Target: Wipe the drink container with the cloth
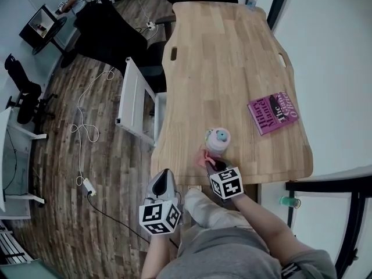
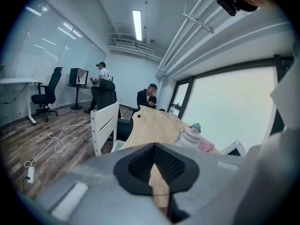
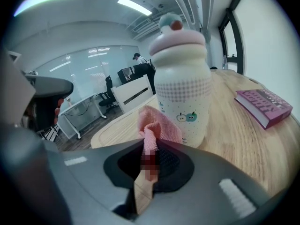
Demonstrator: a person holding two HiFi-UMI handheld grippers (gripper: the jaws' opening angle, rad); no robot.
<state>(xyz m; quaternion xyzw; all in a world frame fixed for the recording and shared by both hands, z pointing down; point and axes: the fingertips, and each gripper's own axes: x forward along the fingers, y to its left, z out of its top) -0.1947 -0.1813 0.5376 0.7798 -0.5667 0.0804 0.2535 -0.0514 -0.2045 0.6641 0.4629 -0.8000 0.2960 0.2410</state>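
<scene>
While right gripper [image 3: 150, 159] clamps pink cloth [image 3: 157, 124] just beside drink container [image 3: 182, 86], upright at its 1 o'clock near table [image 1: 221, 68] edge, left gripper [image 2: 153, 167] hangs off-table, jaws together, empty. Risk: sideways wipe topples unbraced container; thin pinch drops cloth.

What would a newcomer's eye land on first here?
The pink-lidded drink container stands upright by the near edge of the wooden table, with the right gripper shut on a pink cloth just in front of it. A magenta book lies farther right, while the left gripper is shut and empty, off the table's near-left corner.
</scene>
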